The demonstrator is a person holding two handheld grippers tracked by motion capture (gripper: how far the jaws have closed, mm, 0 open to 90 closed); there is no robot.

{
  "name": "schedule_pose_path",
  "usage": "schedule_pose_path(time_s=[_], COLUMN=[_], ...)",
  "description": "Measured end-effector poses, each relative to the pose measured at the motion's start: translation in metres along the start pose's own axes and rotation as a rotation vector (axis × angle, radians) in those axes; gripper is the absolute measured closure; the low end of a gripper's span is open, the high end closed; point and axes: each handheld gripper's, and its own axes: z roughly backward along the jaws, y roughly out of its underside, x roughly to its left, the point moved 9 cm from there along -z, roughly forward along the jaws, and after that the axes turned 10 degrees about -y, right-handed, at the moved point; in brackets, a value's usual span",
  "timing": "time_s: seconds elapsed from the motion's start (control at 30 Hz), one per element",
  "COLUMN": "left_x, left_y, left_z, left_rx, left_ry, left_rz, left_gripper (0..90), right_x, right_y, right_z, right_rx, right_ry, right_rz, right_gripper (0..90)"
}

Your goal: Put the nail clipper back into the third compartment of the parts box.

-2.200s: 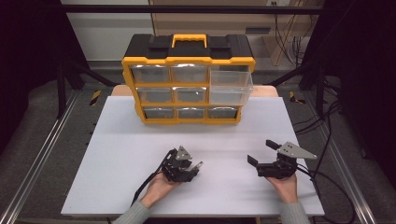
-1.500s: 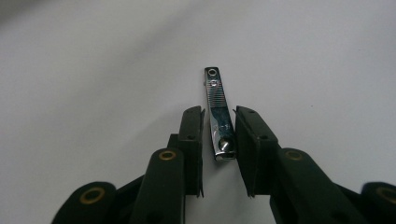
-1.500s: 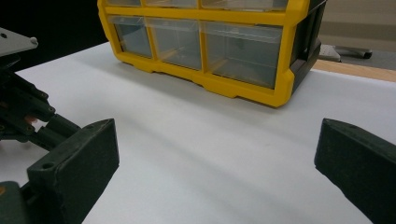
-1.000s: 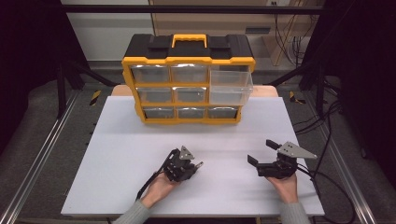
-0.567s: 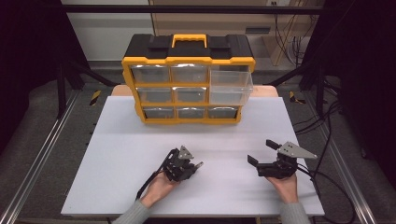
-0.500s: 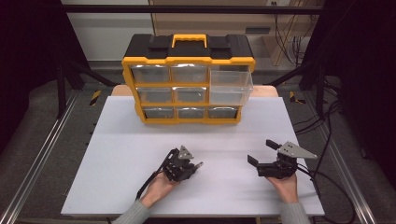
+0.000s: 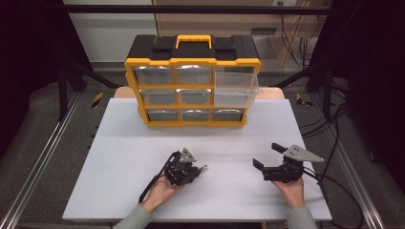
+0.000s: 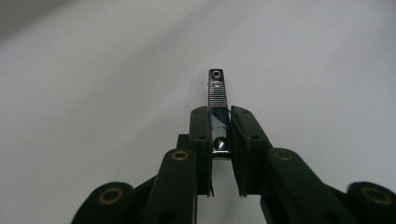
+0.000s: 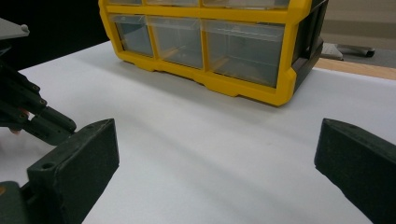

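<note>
My left gripper [image 7: 197, 168] rests low over the white table near its front middle, shut on a small metal nail clipper [image 8: 218, 112]. The clipper's ridged lever end sticks out past the jaws, and its tip shows in the high view as nail clipper [image 7: 202, 167]. My right gripper [image 7: 268, 155] sits to the right, open and holding nothing, its jaws wide apart in the right gripper view [image 9: 215, 163]. It faces the yellow and black drawer organizer [image 7: 192, 78], whose upper right clear drawer [image 7: 235, 89] is pulled out.
The white table top [image 7: 119, 157] spreads between the grippers and the organizer [image 9: 205, 42]. Black frame struts and aluminium rails flank the table. Cables [image 7: 334, 138] trail off the right edge. The left gripper's linkage [image 9: 28, 112] shows at the left of the right gripper view.
The left gripper has shifted very slightly on the table while holding the nail clipper. The right gripper has stayed still and open.
</note>
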Motion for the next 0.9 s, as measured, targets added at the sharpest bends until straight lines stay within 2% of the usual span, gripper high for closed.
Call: schedule_pose_path(time_s=[0.57, 0.9], left_x=[0.006, 0.017], left_y=[-0.006, -0.012], left_z=[0.021, 0.039], left_rx=[-0.047, -0.087], left_ry=[0.006, -0.004], left_rz=[0.025, 0.050], left_gripper=[78.7, 78.7], right_x=[0.000, -0.001], right_y=[0.001, 0.001], right_z=[-0.001, -0.001], right_rx=[0.003, 0.010], right_ry=[-0.001, 0.001], right_rz=[0.001, -0.001], right_gripper=[0.6, 0.6])
